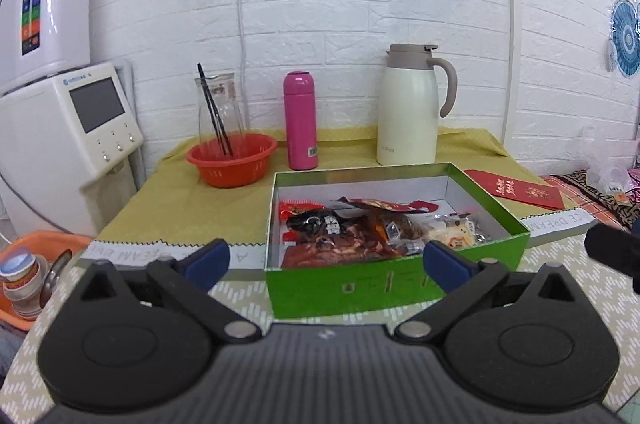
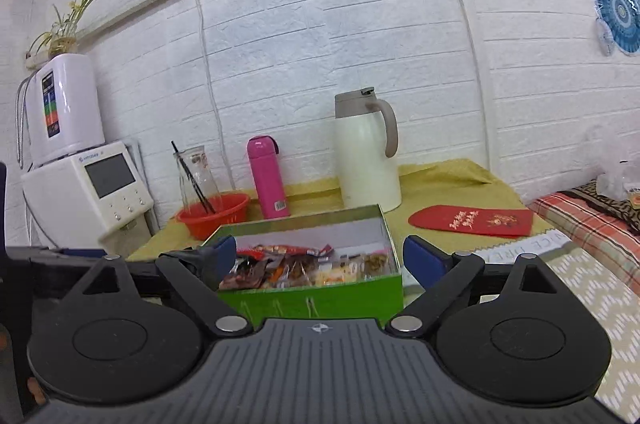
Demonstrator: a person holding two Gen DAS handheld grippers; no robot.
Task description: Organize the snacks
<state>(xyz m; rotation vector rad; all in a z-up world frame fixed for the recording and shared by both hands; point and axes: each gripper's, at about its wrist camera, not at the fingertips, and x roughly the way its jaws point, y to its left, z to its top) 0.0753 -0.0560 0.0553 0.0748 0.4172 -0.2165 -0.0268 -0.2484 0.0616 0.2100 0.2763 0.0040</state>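
A green open box stands on the patterned tablecloth near the table's front. Inside lie several snack packets: dark red and brown ones on the left, pale ones on the right. My left gripper is open just in front of the box, with nothing between its blue pads. From the right wrist view the same box and its snacks sit straight ahead. My right gripper is open and empty before the box. A black part of the left gripper shows at the box's left corner.
At the back stand a red basket, a glass carafe with black sticks, a pink bottle and a white jug. A red envelope lies right of the box. A water dispenser stands left; an orange tub sits below.
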